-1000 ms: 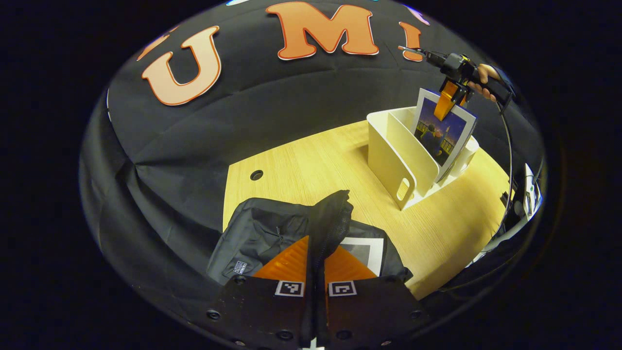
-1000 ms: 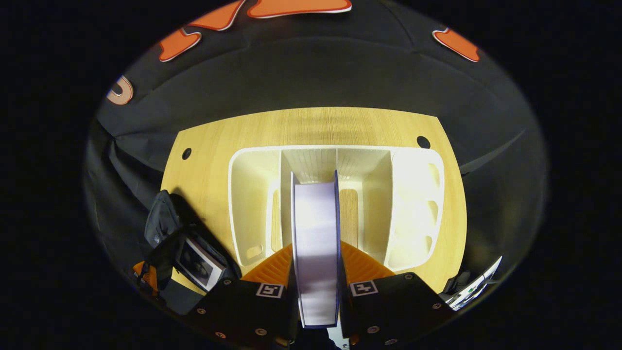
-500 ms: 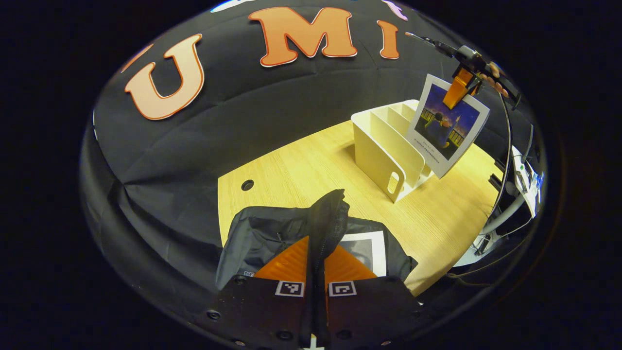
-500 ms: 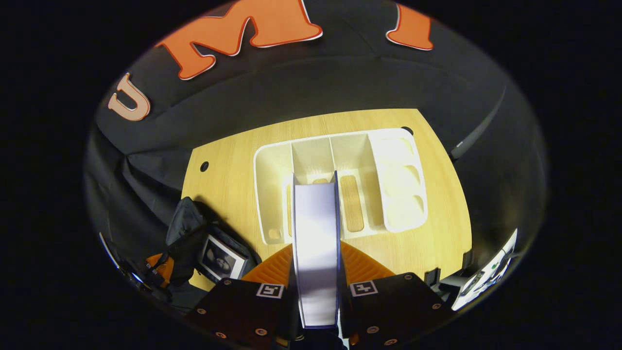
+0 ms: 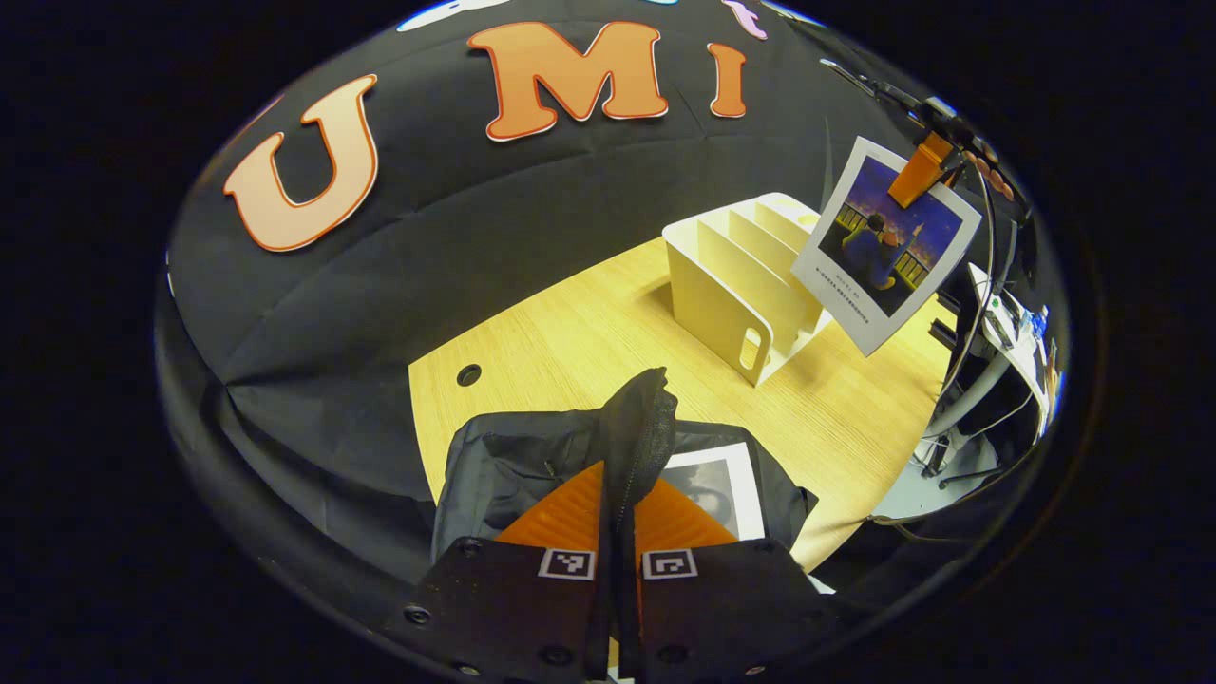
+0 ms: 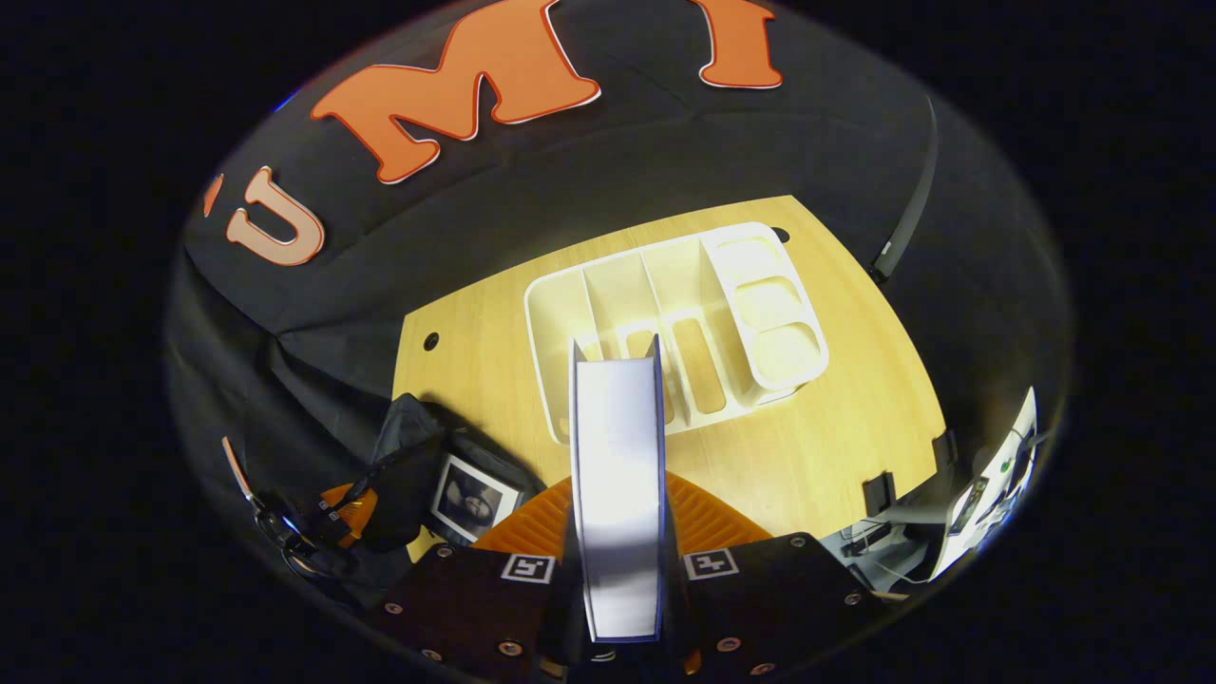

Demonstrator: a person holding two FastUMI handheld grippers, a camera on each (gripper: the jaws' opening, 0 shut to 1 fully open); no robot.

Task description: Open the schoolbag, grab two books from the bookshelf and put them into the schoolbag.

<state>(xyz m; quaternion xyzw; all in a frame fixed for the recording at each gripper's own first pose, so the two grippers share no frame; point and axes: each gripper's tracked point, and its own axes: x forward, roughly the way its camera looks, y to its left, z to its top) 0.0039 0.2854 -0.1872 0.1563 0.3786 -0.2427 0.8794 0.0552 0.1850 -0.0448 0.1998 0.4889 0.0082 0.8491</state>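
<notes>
One book [image 5: 708, 486] already lies in the schoolbag [image 5: 532, 456], whose flap my left gripper [image 5: 617, 527] keeps pinched. My right gripper [image 6: 617, 560], clamped on the second book [image 6: 616, 475], has lifted it clear of the bookshelf [image 6: 750, 313]; next comes the bag.

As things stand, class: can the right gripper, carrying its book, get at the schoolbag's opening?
Probably yes. The right gripper holds the book in the air, clear of the bookshelf. The left gripper pinches the schoolbag flap up, and bare table lies between them.
</notes>
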